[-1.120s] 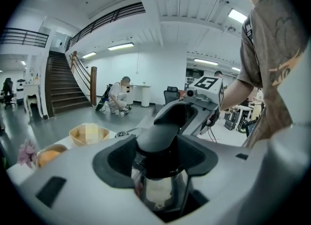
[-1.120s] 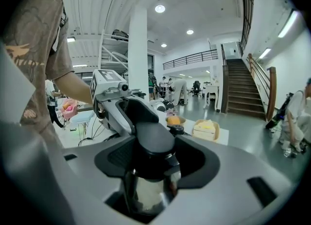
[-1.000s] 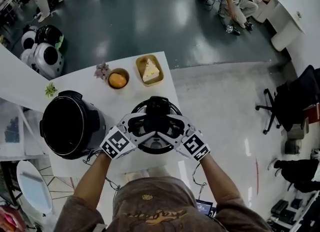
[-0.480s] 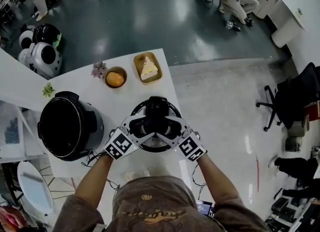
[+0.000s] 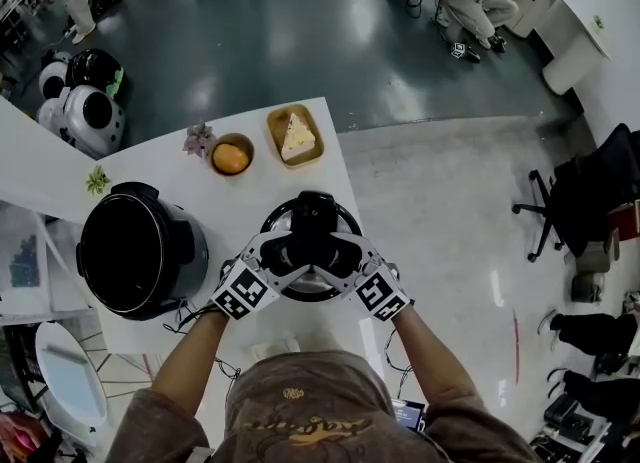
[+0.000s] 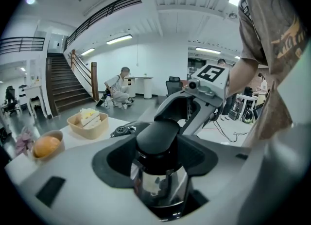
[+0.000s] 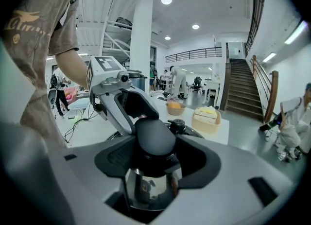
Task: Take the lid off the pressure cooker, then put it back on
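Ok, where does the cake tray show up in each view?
Head view: the cake tray is above middle, at the far edge of the table, right of the bowl holding an orange.
Left gripper view: left of middle, beyond the lid knob.
Right gripper view: right of middle, beyond the lid knob.
Shared landmark: the black lid knob, which sits near the middle in all three.

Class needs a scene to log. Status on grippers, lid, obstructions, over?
Left gripper, right gripper both clamped on lid knob. Lid off, right of the open cooker, over the table. Nothing between lid and cooker.
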`<state>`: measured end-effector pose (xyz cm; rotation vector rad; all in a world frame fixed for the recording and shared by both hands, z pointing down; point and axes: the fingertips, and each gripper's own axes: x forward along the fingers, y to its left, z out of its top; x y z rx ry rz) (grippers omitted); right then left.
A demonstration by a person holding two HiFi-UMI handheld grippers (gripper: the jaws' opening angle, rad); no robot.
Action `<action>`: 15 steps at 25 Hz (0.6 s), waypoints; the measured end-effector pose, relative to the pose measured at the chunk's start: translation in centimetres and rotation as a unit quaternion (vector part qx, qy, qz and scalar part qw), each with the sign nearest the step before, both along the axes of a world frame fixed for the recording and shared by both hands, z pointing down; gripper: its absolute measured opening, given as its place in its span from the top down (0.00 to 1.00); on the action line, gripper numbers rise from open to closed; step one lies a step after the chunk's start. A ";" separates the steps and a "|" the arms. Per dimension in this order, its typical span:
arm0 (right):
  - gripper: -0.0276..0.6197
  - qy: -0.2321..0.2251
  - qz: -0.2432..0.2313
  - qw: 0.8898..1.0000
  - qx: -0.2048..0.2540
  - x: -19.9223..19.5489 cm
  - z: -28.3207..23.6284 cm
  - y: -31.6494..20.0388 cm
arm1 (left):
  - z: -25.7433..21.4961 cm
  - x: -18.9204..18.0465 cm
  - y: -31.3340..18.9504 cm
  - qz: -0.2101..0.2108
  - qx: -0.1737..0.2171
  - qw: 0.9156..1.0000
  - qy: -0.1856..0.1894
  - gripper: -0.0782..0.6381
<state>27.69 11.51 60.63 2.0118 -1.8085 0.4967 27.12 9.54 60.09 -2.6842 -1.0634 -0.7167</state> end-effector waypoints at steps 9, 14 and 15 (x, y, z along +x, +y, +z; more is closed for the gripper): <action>0.56 -0.025 0.039 0.999 0.021 0.5 -1.7 1.6 | -1.9 -0.5 -1.0 -0.027 -0.008 1.000 0.013 0.50; 0.56 -0.029 0.062 0.997 0.033 0.7 -2.6 2.7 | -3.3 -0.9 -0.9 -0.033 -0.023 0.999 0.022 0.50; 0.56 -0.028 0.064 0.997 0.032 0.7 -2.7 2.9 | -3.4 -0.9 -0.9 -0.033 -0.024 0.999 0.023 0.50</action>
